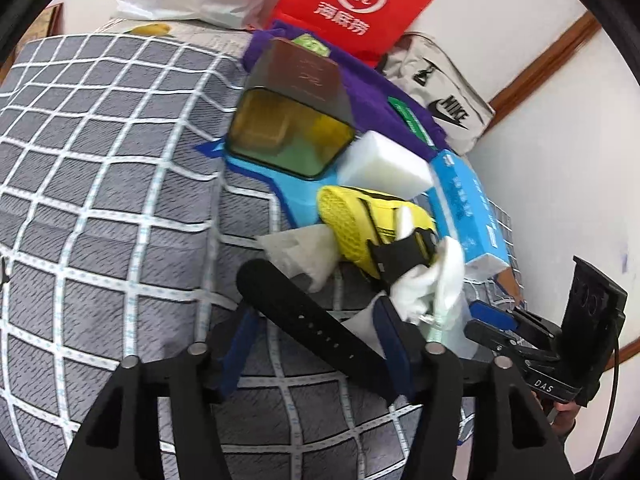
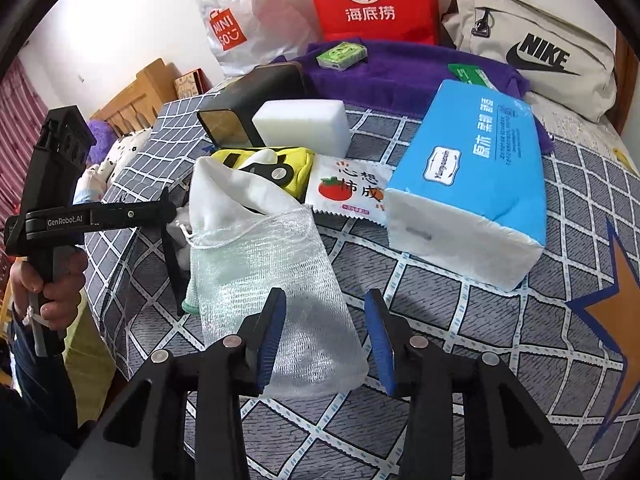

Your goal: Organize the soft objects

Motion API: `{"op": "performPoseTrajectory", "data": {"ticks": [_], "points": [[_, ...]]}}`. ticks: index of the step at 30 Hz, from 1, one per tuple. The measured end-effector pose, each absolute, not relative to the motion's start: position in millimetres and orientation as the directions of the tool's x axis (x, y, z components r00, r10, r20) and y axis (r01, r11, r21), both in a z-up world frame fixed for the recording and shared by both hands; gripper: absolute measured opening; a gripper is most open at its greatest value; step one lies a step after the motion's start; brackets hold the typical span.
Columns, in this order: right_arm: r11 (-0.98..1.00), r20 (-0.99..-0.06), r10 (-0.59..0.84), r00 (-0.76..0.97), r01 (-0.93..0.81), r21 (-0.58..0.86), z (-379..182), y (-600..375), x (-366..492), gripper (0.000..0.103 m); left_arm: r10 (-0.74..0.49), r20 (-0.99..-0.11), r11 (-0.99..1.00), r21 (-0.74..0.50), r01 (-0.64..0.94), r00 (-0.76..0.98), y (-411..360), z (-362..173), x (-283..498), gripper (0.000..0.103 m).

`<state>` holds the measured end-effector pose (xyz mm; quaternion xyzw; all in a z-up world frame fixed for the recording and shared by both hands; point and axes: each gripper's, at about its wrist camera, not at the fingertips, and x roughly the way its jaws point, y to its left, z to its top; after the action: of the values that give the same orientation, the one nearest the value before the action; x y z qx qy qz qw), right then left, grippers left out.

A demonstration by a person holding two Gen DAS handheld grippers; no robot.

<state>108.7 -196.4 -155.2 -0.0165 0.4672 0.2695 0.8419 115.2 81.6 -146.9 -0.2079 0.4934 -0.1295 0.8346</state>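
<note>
The mesh bag [image 2: 276,300] lies on the gridded grey bedspread [image 2: 460,320] at the lower centre of the right wrist view, its long axis running from a drawstring mouth at the upper left down to a closed end at the lower right, with a white cloth [image 2: 236,196] spilling from the mouth. The closed end sits between the blue pads of the right gripper [image 2: 326,340], whose jaws stand apart — the left pad [image 2: 270,336] lies over the mesh, the right pad clear of it, so nothing is pinched.

At the left of that view a hand [image 2: 48,284] holds the left gripper [image 2: 170,236], marked "GenRobot.AI", beside the bag's mouth. In the left wrist view its jaws also stand open, a black strap [image 1: 304,320] lying slantwise between them, unclamped, and the white cloth just at the right finger. Judging by this, the right gripper is nearer the bag's body, the left nearer its mouth, so any regrasp would come across the bag's short width.

Writing, left to right in the right wrist view: a "MINISO" plastic bag [image 2: 240,20]; a red paper bag [image 2: 372,0] with "Hi" and "海底捞"; a small packet [image 2: 352,192] printed with a tomato and Chinese characters; a blue tissue pack [image 2: 472,176] with Chinese lettering too distorted to read; a beige "NIKE" bag [image 2: 536,52]. The other handle in the left wrist view reads "DAS".
</note>
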Motion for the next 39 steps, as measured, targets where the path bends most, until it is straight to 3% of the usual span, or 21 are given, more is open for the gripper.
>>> {"op": "performPoseTrajectory", "data": {"ticks": [7, 13, 20, 28, 29, 31, 33, 37, 39], "points": [[0.850, -0.805, 0.434, 0.404, -0.479, 0.218, -158, -190, 109, 0.041, -0.388, -0.788, 0.890, -0.455, -0.027, 0.478, 87, -143, 117, 0.065], [0.851, -0.805, 0.431, 0.408, -0.480, 0.212, -156, -193, 107, 0.042, -0.389, -0.793, 0.906, -0.421, 0.038, 0.469, 74, -138, 112, 0.066], [0.849, -0.804, 0.441, 0.400, -0.477, 0.228, -160, -190, 109, 0.057, -0.426, -0.776, 0.902, -0.403, 0.155, 0.465, 45, -130, 110, 0.066], [0.835, -0.807, 0.438, 0.396, -0.511, 0.202, -166, -173, 106, 0.064, -0.424, -0.773, 0.905, -0.371, 0.206, 0.471, 29, -131, 117, 0.064], [0.834, -0.807, 0.433, 0.402, -0.518, 0.189, -167, -171, 105, 0.061, -0.421, -0.773, 0.907, -0.362, 0.214, 0.475, 26, -131, 118, 0.062], [0.835, -0.806, 0.409, 0.427, -0.532, 0.141, -167, -168, 103, 0.044, -0.417, -0.776, 0.909, -0.348, 0.231, 0.473, 22, -131, 119, 0.052], [0.839, -0.811, 0.388, 0.438, -0.533, 0.113, -167, -169, 103, 0.012, -0.424, -0.774, 0.905, -0.349, 0.243, 0.470, 19, -132, 120, 0.040], [0.848, -0.798, 0.404, 0.448, -0.510, 0.144, -163, -183, 107, 0.005, -0.436, -0.771, 0.899, -0.351, 0.262, 0.464, 17, -131, 120, 0.022], [0.848, -0.781, 0.421, 0.462, -0.506, 0.158, -157, -190, 105, 0.004, -0.444, -0.766, 0.896, -0.360, 0.261, 0.466, 19, -129, 119, 0.021]]}}
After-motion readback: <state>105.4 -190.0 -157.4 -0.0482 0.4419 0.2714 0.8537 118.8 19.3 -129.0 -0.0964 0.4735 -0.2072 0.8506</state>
